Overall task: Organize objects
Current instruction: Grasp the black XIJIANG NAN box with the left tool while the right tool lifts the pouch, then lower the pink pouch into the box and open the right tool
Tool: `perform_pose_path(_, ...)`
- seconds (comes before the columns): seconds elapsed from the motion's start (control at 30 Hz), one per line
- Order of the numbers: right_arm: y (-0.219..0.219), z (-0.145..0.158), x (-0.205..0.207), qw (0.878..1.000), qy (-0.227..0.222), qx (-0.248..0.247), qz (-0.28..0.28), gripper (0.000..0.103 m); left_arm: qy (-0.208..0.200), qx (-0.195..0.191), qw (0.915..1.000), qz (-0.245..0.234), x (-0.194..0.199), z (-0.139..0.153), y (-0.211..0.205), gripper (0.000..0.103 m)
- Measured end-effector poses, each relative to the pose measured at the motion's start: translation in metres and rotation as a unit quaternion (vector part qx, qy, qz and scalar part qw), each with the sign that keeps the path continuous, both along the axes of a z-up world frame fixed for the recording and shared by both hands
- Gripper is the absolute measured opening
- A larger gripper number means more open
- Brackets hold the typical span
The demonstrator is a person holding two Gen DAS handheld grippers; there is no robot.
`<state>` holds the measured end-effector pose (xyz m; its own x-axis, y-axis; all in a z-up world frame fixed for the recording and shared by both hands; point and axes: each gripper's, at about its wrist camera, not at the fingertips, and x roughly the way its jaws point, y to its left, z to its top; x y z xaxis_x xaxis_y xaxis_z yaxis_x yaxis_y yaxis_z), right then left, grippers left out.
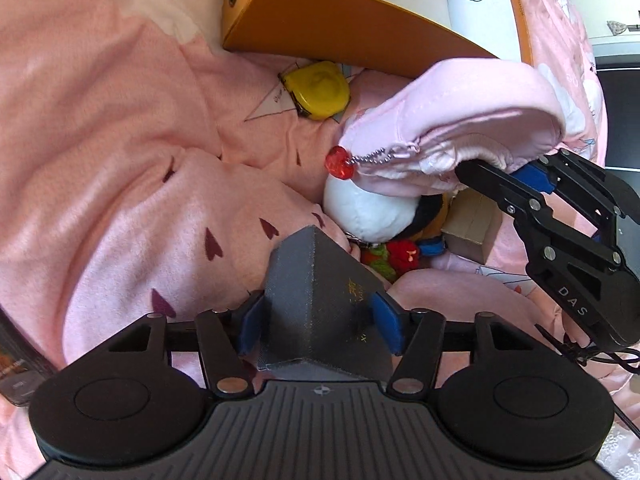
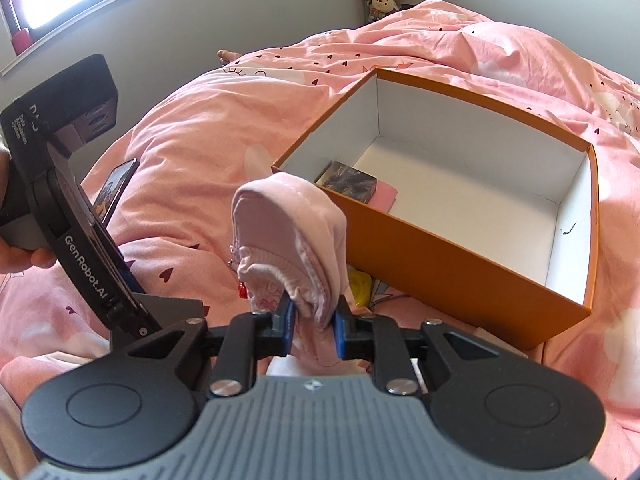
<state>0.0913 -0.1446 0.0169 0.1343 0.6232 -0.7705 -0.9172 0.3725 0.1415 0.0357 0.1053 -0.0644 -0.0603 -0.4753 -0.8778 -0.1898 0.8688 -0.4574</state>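
My left gripper (image 1: 316, 320) is shut on a dark grey box (image 1: 320, 300) with gold lettering, held above the pink duvet. My right gripper (image 2: 314, 320) is shut on a soft pink pouch (image 2: 288, 236) with a bead chain and a red charm (image 2: 242, 290); the pouch also shows in the left wrist view (image 1: 460, 120), lifted above a white plush toy (image 1: 368, 212). The orange box (image 2: 440, 248), open with a white inside, stands on the bed to the right of the pouch. It holds a dark patterned box (image 2: 348, 184) and a pink item (image 2: 384, 196).
A yellow tape measure (image 1: 318, 90) lies on a clear set square by the orange box's wall (image 1: 340, 28). A small tan carton (image 1: 472, 224) and knitted red and green pieces (image 1: 396, 256) lie by the plush. A phone (image 2: 116, 188) rests on the duvet at left.
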Motion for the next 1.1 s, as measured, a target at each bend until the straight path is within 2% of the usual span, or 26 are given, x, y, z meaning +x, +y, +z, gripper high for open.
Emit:
perform_pose_path(0.13, -0.002, 0.002, 0.005, 1.0, 0.007, 0.004, -0.009, 0.021, -0.024, 0.007, 0.9997, 0.006, -0.002, 0.011, -0.001, 0.056)
perform_pose_path(0.2, -0.004, 0.005, 0.008, 1.0, 0.008, 0.008, -0.012, 0.021, -0.045, -0.001, 0.9989, 0.014, -0.002, 0.023, 0.002, 0.046)
perform_pose_path(0.3, -0.006, 0.012, 0.015, 1.0, 0.011, 0.018, -0.017, 0.021, -0.089, 0.002, 0.9959, 0.015, -0.001, 0.043, 0.0, 0.044)
perform_pose_path(0.43, -0.009, 0.027, 0.028, 0.999, 0.02, 0.037, -0.028, 0.021, -0.154, 0.002, 0.9878, 0.025, 0.006, 0.077, 0.002, 0.044)
perform_pose_path(0.53, -0.01, 0.041, 0.041, 0.997, 0.024, 0.055, -0.04, 0.021, -0.215, 0.017, 0.9758, 0.036, 0.016, 0.108, 0.007, 0.044)
perform_pose_path(0.67, -0.004, 0.057, 0.065, 0.995, 0.023, 0.071, -0.061, 0.021, -0.293, 0.035, 0.9538, 0.058, 0.036, 0.136, 0.014, 0.044)
perform_pose_path(0.8, 0.017, 0.062, 0.093, 0.994, 0.025, 0.07, -0.076, 0.021, -0.351, 0.053, 0.9313, 0.08, 0.063, 0.148, 0.016, 0.044)
perform_pose_path(0.9, 0.044, 0.055, 0.113, 0.995, 0.03, 0.053, -0.081, 0.021, -0.38, 0.086, 0.9165, 0.092, 0.086, 0.145, 0.016, 0.044)
perform_pose_path(1.03, 0.087, 0.028, 0.143, 0.995, 0.05, 0.016, -0.086, 0.021, -0.39, 0.115, 0.9082, 0.101, 0.113, 0.13, 0.022, 0.044)
perform_pose_path(1.1, 0.103, 0.011, 0.159, 0.994, 0.074, 0.002, -0.085, 0.021, -0.389, 0.122, 0.9071, 0.106, 0.125, 0.121, 0.026, 0.044)
